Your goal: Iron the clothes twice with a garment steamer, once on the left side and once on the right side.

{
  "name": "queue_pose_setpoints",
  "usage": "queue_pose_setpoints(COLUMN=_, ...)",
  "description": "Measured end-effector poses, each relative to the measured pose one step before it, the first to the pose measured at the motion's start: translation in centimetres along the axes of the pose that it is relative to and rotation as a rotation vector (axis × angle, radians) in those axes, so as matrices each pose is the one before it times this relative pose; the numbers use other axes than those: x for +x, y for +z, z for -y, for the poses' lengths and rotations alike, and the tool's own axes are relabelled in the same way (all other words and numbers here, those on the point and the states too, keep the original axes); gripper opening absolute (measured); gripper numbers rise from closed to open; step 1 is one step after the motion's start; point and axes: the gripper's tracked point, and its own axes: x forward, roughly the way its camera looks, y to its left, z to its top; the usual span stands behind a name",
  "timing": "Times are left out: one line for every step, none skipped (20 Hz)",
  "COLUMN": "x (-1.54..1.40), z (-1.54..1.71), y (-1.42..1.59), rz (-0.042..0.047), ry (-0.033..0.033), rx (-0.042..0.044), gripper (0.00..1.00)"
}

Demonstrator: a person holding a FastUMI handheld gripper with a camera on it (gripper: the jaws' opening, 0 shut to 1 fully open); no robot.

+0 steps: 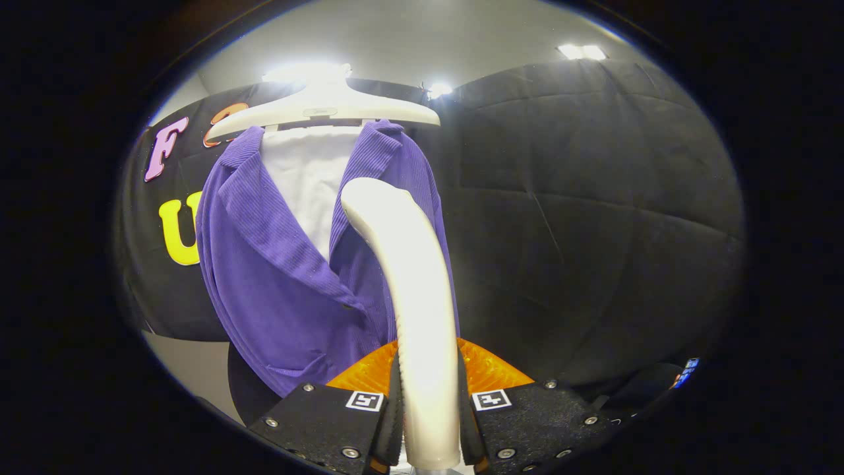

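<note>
My gripper (428, 415) is shut on the white garment steamer (412, 284), both black fingers (330, 419) pressing its handle. The steamer rises from between the fingers and curves up to its head, which sits in front of the right front panel of the purple corduroy jacket (277, 277). I cannot tell whether the head touches the cloth. The jacket hangs on a white hanger (323, 109) over a white board or shirt (306, 178) showing at the open collar. The jacket's right side is partly hidden behind the steamer.
The black quilted booth wall (580, 218) stretches behind and to the right of the jacket. Bright ceiling lamps (580, 51) shine above. An orange ridged part (488, 369) lies just ahead of the fingers, behind the steamer handle. A pale floor strip (191, 369) shows below the jacket's left.
</note>
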Motion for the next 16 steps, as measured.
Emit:
queue_pose_setpoints(x=0.618, z=-0.167, y=0.617, rz=0.01561, ry=-0.01214, rx=-0.00841, gripper=0.34)
queue_pose_setpoints(x=0.733, z=-0.185, y=0.279, rz=0.00916, ry=-0.01016, rx=-0.00434, gripper=0.34)
queue_pose_setpoints(x=0.751, z=-0.18, y=0.33, rz=0.01426, ry=-0.02032, rx=-0.00545, gripper=0.34)
queue_pose_setpoints(x=0.807, z=0.178, y=0.257, rz=0.01929, ry=-0.03147, rx=-0.01014, gripper=0.34)
queue_pose_setpoints(x=0.657, z=0.401, y=0.013, rz=0.01572, ry=-0.03829, rx=-0.02158, gripper=0.34)
queue_pose_setpoints(x=0.493, z=0.483, y=0.016, rz=0.01093, ry=-0.03576, rx=-0.02267, gripper=0.35)
queue_pose_setpoints(x=0.466, z=0.193, y=0.295, rz=0.01698, ry=-0.02589, rx=-0.012, gripper=0.35)
queue_pose_setpoints(x=0.481, z=0.116, y=0.419, rz=0.01367, ry=-0.01612, rx=0.00862, gripper=0.35)
queue_pose_setpoints(x=0.117, z=0.065, y=0.357, rz=0.01608, ry=-0.0044, rx=0.02241, gripper=0.35)
queue_pose_setpoints(x=0.32, z=-0.092, y=0.483, rz=0.01208, ry=-0.00638, rx=0.01539, gripper=0.34)
queue_pose_setpoints(x=0.505, z=0.026, y=0.551, rz=0.01305, ry=-0.0145, rx=0.00026, gripper=0.34)
queue_pose_setpoints(x=0.329, z=0.016, y=0.437, rz=0.01202, ry=-0.01775, rx=-0.0053, gripper=0.35)
queue_pose_setpoints(x=0.223, z=-0.113, y=0.182, rz=0.00844, ry=-0.00592, rx=-0.00533, gripper=0.35)
queue_pose_setpoints(x=0.161, z=-0.402, y=0.192, rz=0.00983, ry=0.00423, rx=-0.0052, gripper=0.35)
queue_pose_setpoints(x=0.081, z=-0.377, y=-0.001, rz=0.00656, ry=0.00312, rx=-0.01527, gripper=0.35)
queue_pose_setpoints(x=0.004, z=-0.423, y=-0.192, rz=-0.00124, ry=0.00323, rx=-0.02192, gripper=0.34)
